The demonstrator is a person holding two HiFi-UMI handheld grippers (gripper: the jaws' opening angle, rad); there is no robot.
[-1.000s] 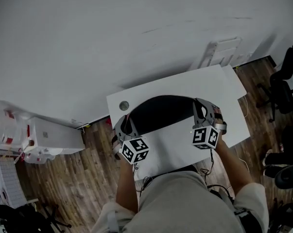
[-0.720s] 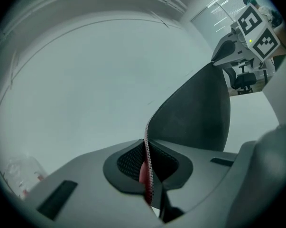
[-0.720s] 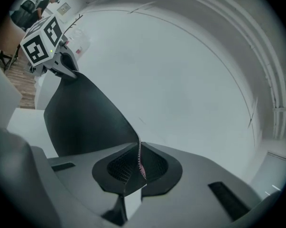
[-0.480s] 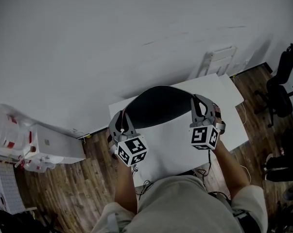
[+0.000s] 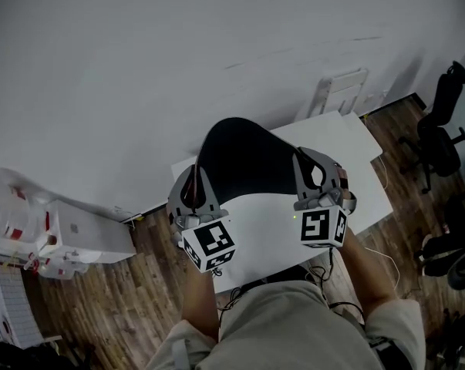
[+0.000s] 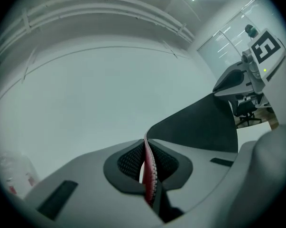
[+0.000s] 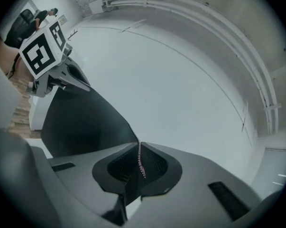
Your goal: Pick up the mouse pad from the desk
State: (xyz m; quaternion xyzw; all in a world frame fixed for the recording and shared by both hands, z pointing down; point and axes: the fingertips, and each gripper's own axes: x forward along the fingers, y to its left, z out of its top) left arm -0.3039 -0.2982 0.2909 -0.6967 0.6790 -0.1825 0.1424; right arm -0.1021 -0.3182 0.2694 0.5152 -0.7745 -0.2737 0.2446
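The black mouse pad (image 5: pixel 247 160) was held up above the white bench (image 5: pixel 359 149), bowed upward between the two tools. The left tool (image 5: pixel 193 187) was closed tight on the pad's left edge, with the red stitched rim pinched between its jaws. The right tool (image 5: pixel 309 172) gripped the opposite edge in the same way.

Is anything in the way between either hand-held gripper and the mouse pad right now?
Nothing visible. The left hand-held gripper and the right hand-held gripper each clamp an edge of the mouse pad, which hangs above the desk.
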